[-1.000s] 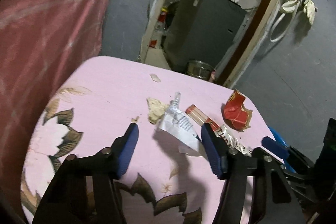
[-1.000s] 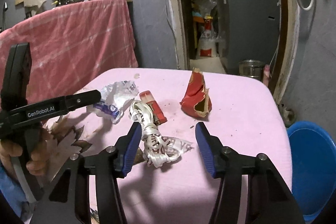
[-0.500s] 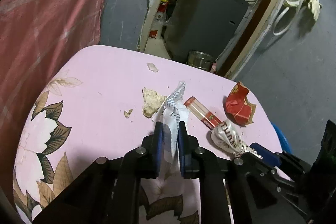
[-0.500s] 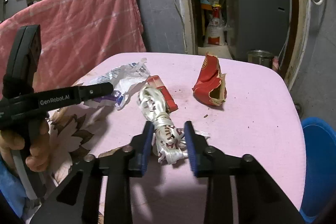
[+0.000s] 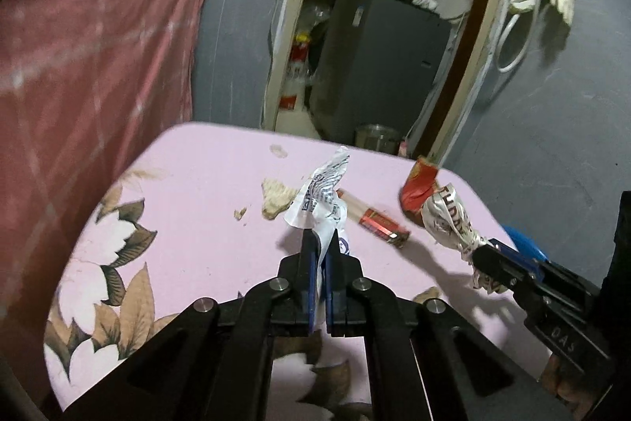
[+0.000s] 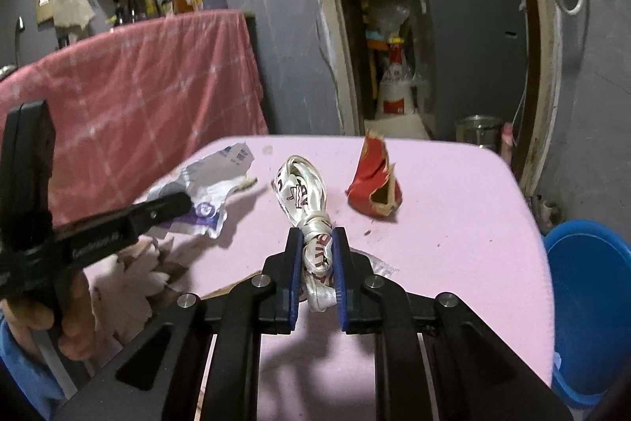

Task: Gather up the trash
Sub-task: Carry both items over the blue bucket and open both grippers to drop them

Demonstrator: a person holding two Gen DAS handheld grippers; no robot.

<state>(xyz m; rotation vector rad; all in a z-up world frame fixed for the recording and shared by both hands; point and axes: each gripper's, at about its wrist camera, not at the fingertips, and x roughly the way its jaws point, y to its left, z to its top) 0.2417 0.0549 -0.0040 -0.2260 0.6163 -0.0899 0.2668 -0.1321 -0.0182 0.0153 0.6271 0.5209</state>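
Wrappers both pinched: my left gripper [image 5: 321, 243] clamps white printed wrapper [image 5: 321, 192], my right gripper [image 6: 318, 243], jaws closing, nips twisted silver wrapper [image 6: 303, 192] (long axis ahead). Blue bucket [image 6: 591, 302] sits right, nearer right hand.

- Left gripper [image 5: 321, 241]: jaws clamped flat on a white wrapper [image 5: 321, 200], tilted downward.
- Right gripper [image 6: 317, 243]: jaws closing on a knotted silver wrapper [image 6: 305, 200], pads pressing it.
- Left hand [image 6: 39, 318]: fingers wrapped round the handle.
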